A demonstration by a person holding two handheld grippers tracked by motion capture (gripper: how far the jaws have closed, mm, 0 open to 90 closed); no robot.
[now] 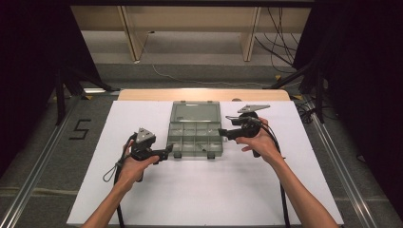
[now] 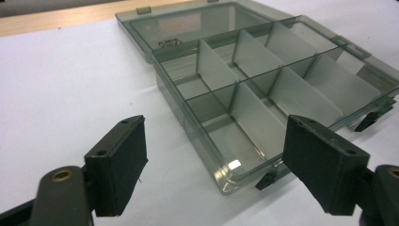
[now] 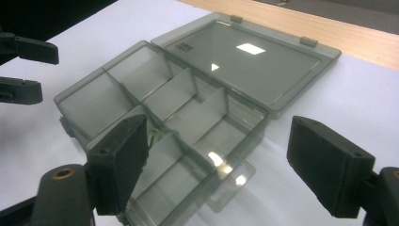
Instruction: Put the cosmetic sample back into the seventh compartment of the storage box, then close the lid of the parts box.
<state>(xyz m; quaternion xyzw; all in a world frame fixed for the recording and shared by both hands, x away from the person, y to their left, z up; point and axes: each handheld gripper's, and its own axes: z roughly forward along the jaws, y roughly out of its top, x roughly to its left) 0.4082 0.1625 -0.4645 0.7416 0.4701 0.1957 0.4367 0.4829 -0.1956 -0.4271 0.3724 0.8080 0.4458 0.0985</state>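
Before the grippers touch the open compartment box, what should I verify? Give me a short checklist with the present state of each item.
1. Box lid fully open, lying flat: ok.
2. Left gripper jaws open: ok.
3. Right gripper jaws open: ok.
4. Both grippers apart from the box, holding nothing: ok.
5. Compartments empty: cannot tell; something small and pale shows behind the right gripper's left jaw.
6. Box lies wholly on the white sheet: ok.

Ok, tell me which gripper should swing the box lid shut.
Right, probably. The right gripper sits open at the box's right edge, nearer the flat-lying lid; the left gripper is at the front left corner, farther away.
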